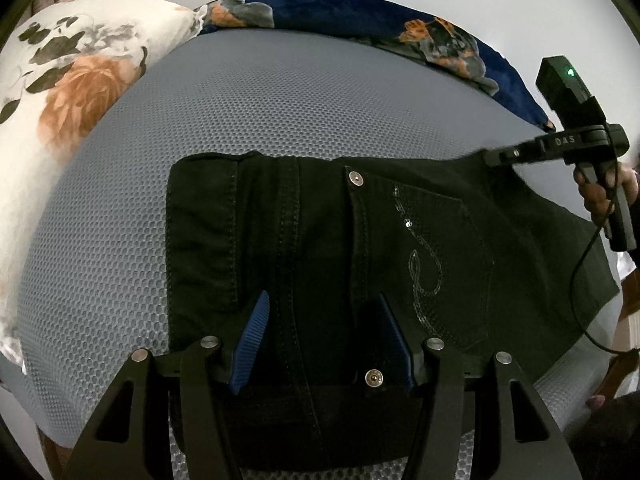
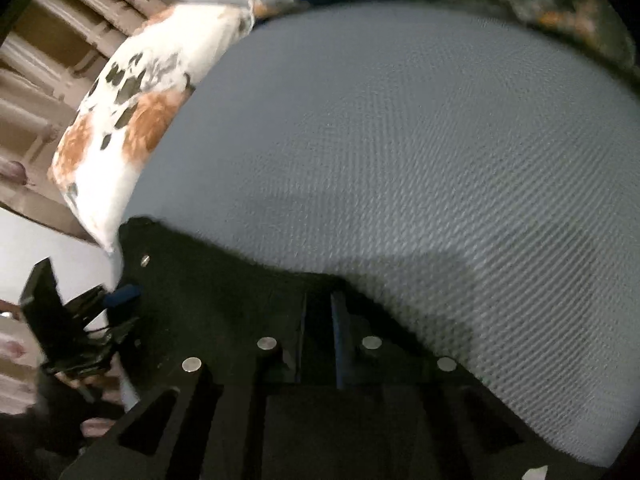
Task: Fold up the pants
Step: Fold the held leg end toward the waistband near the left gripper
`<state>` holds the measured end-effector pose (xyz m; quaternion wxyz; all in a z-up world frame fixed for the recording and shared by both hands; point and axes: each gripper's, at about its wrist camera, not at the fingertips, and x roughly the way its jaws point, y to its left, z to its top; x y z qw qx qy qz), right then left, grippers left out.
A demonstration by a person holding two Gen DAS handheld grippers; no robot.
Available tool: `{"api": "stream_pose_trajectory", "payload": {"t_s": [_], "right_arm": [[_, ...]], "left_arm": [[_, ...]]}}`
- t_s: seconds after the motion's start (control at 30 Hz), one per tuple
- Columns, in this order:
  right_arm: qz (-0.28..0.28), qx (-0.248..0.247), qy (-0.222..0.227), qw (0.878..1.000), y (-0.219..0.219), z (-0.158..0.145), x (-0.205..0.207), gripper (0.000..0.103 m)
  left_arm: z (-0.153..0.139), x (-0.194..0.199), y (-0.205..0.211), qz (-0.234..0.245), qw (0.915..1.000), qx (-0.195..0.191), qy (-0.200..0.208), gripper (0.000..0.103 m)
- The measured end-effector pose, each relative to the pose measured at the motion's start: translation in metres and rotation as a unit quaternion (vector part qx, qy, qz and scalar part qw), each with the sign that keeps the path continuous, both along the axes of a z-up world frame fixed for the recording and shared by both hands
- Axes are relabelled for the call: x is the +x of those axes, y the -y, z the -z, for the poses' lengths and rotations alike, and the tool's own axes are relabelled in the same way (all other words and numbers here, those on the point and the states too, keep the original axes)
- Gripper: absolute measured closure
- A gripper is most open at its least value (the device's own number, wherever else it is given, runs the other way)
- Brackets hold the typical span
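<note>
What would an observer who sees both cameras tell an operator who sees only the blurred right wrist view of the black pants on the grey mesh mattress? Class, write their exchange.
Operator: Is the left gripper closed?
Observer: No. The left gripper is open, its blue pads astride the fly seam of the black denim pants.
Operator: Which side faces up?
Observer: A sequinned back pocket shows on top.
Operator: Where is my tool?
Observer: The right gripper meets the pants' far right edge.

right wrist view motion-blurred; pants [image 2: 224, 300] cut off (lower edge) behind right hand-held gripper [image 2: 320, 332]
</note>
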<state>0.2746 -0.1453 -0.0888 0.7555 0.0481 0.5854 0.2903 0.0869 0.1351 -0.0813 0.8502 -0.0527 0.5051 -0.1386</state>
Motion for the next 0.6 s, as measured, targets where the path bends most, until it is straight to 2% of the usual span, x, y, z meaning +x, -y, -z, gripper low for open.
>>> {"api": "stream_pose_trajectory", "payload": {"t_s": [0.1, 0.2, 0.27, 0.33, 0.37, 0.5, 0.6], "right_arm": [[0.018, -0.027, 0.010, 0.999, -0.004, 0.011, 0.000, 0.095], [0.043, -0.009, 0.006, 0.999, 0.002, 0.018, 0.002, 0.094], [0.054, -0.002, 0.007, 0.999, 0.008, 0.015, 0.000, 0.088], [0.068, -0.021, 0.029, 0.997, 0.012, 0.006, -0.007, 0.067], [0.081, -0.035, 0.051, 0.995, 0.015, -0.002, -0.013, 0.063], [0.136, -0.045, 0.085, 0.986, 0.036, -0.021, -0.034, 0.061], [0.157, -0.048, 0.087, 0.983, 0.056, -0.023, -0.054, 0.060]], "left_arm": [[0.001, 0.000, 0.001, 0.003, 1.0000, 0.004, 0.001, 0.046], [0.001, 0.000, 0.002, 0.005, 1.0000, 0.005, 0.002, 0.046], [0.001, 0.000, 0.002, 0.005, 1.0000, 0.005, 0.003, 0.046], [0.001, -0.001, 0.002, 0.005, 1.0000, 0.005, 0.003, 0.046], [0.001, 0.000, 0.002, 0.005, 1.0000, 0.006, 0.003, 0.046], [0.001, 0.001, 0.004, 0.006, 0.9999, 0.012, 0.004, 0.046], [0.001, 0.001, 0.005, 0.006, 0.9999, 0.015, 0.005, 0.046]]}}
